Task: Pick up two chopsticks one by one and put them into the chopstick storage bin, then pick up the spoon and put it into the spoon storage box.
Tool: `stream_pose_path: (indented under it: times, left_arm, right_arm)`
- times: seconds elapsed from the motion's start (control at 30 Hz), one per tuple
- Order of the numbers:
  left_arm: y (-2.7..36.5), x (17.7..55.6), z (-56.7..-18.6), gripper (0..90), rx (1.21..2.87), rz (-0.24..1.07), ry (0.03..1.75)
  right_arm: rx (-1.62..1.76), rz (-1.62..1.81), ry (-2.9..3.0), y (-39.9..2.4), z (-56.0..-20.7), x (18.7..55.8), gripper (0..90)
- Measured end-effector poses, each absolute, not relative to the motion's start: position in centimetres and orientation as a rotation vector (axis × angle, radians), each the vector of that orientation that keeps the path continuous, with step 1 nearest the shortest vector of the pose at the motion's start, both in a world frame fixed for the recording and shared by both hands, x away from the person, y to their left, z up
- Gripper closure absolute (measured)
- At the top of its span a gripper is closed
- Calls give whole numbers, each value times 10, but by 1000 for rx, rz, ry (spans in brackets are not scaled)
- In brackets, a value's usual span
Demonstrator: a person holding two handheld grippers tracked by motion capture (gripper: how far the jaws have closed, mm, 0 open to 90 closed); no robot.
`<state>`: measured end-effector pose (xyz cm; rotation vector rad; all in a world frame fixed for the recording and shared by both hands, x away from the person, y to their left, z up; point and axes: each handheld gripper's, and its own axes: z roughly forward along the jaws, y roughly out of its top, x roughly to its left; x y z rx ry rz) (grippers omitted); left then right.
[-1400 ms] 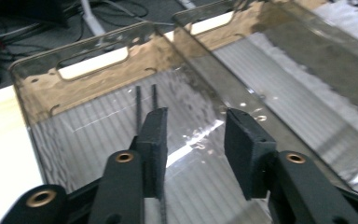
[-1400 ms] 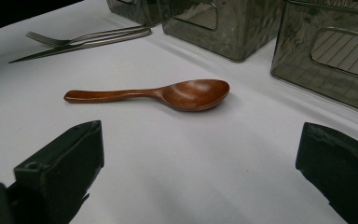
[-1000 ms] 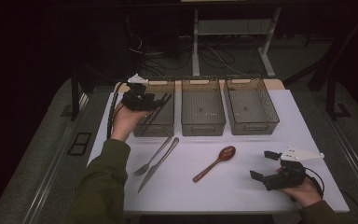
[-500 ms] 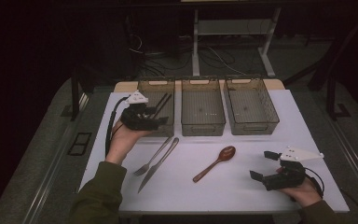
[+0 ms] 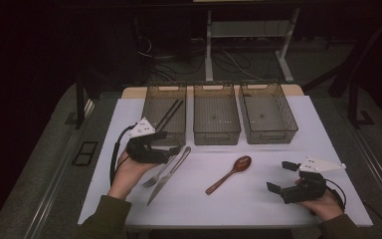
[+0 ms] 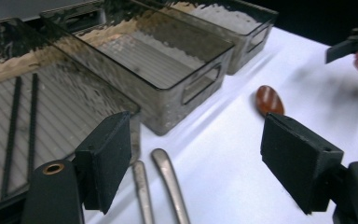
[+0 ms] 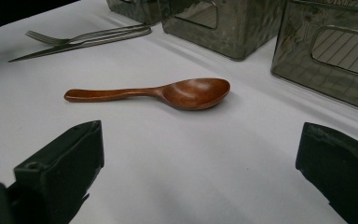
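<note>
My left gripper hovers low over the handle ends of a steel fork and knife, just in front of the left bin. Its jaws have just been opening and stand wide apart. The cutlery handles lie on the table under the gap, not pinched. Two black chopsticks lie in that left bin. A brown wooden spoon lies mid-table. My right gripper rests open at the front right, pointing at the spoon, nothing between its pads.
A white mat covers the table. Three clear bins stand in a row at the back; the middle bin and the right bin hold nothing. Dark floor, cables and a stand lie beyond the far edge.
The left hand has come back from over the left bin toward the person and down, to the fork and knife handles, with its jaws wider. The right hand has stayed put.
</note>
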<state>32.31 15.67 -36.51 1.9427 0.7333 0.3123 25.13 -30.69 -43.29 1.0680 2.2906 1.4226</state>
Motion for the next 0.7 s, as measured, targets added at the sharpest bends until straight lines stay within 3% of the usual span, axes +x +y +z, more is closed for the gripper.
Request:
stream_pose_path:
  times: [0.57, 0.7]
  left_arm:
    - [163, 283, -402, 106, 1940, 302, 648]
    - [164, 276, -412, 57, 1959, 299, 656]
  right_arm:
    - [1058, 1431, 2316, -306, -430, 251, 3]
    - [1035, 1435, 2358, -306, -428, 250, 145]
